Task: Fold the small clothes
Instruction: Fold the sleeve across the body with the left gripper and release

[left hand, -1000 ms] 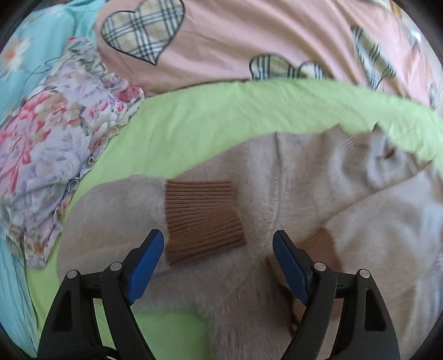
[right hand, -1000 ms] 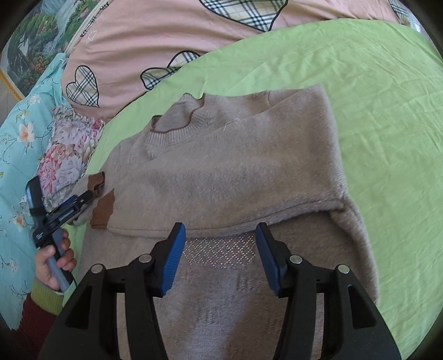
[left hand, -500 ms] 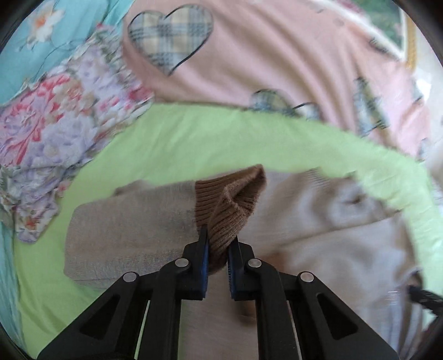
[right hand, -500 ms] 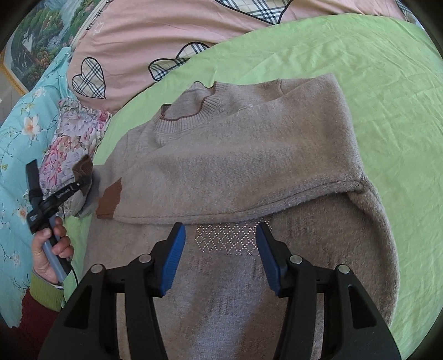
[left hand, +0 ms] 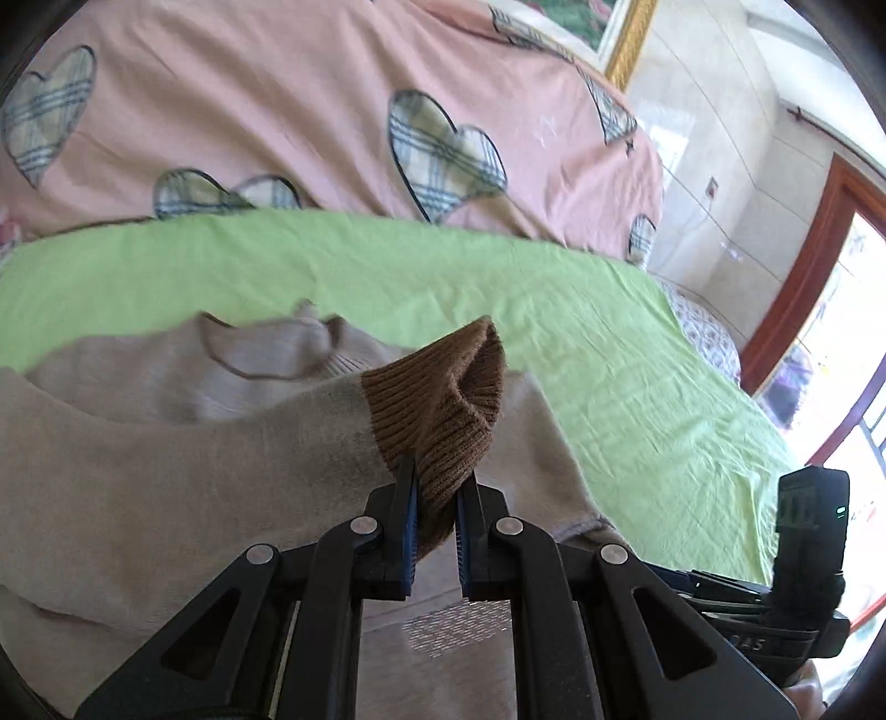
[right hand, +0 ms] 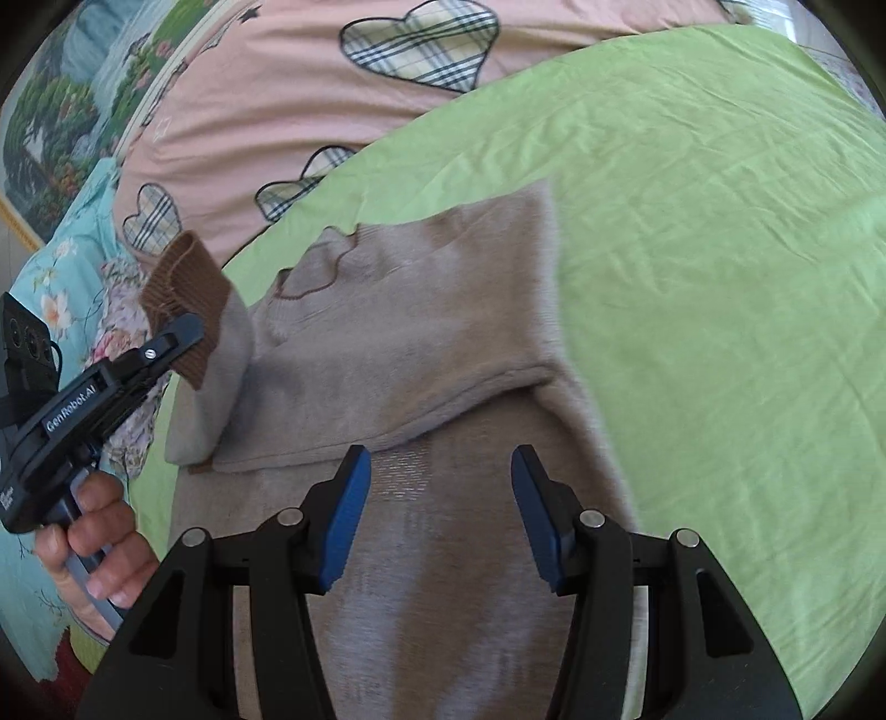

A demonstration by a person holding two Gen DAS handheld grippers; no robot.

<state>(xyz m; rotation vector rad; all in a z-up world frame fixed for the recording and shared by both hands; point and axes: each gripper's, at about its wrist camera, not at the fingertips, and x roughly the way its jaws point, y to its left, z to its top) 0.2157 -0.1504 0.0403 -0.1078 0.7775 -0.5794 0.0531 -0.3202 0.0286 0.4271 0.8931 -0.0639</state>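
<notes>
My left gripper (left hand: 434,501) pinches the brown cuff (left hand: 443,399), lifted off the sweater (right hand: 421,354) lying on the green sheet (right hand: 720,266). The sleeve runs leftward from the cuff. My right gripper (right hand: 440,515) hovers wide open over the hem end.

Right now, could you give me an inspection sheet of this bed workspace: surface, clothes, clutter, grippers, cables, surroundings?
Surface: green bedsheet, wrinkled.
Job's things: beige knitted sweater lying partly folded; its brown ribbed cuff lifted off the body.
Clutter: flowered fabric beside the sweater; pink quilt with plaid hearts behind.
Grippers: left gripper clamped on the cuff; right gripper open, over the sweater's lower part.
Cables: nothing seen.
Surroundings: gold-framed picture, wooden door frame.
</notes>
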